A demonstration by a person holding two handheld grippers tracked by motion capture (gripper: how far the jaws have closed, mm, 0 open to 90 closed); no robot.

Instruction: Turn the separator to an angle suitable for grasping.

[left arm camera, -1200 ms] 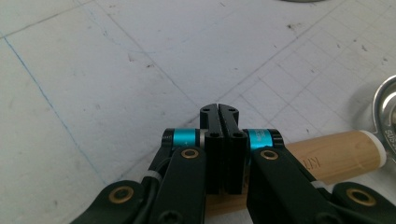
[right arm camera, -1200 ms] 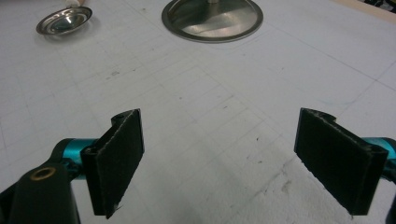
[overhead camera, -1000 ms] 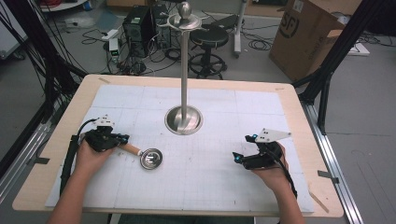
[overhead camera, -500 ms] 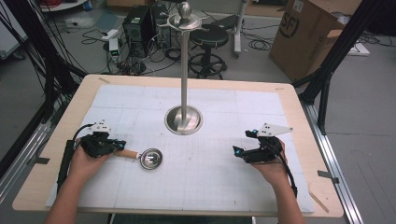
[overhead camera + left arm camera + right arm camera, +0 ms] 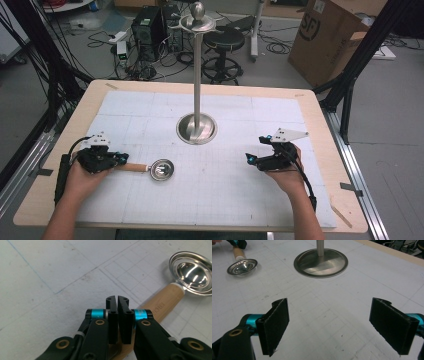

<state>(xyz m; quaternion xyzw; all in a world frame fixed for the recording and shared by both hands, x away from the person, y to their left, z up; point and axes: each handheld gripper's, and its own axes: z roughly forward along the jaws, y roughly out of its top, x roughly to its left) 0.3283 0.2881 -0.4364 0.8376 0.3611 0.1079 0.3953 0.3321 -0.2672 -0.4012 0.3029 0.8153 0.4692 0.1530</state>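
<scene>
High view: left gripper (image 5: 117, 161) drawn back toward table's (image 5: 60, 150) left edge, jaws pressed together above scoop (image 5: 150, 169) handle, empty; right gripper (image 5: 252, 160) spread wide, idle.

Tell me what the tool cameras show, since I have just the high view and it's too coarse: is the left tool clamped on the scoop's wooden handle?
Observer: No. The left tool has its jaws shut against each other with nothing between the tips. The wooden handle lies on the mat beneath and beside them.
Operator: And the right tool?
Observer: The right tool is wide open and holds nothing, with bare mat between its pads.
Operator: What is it aimed at?
Observer: The stand's round base is straight ahead. The scoop's bowl sits at the far left of its view.
</scene>
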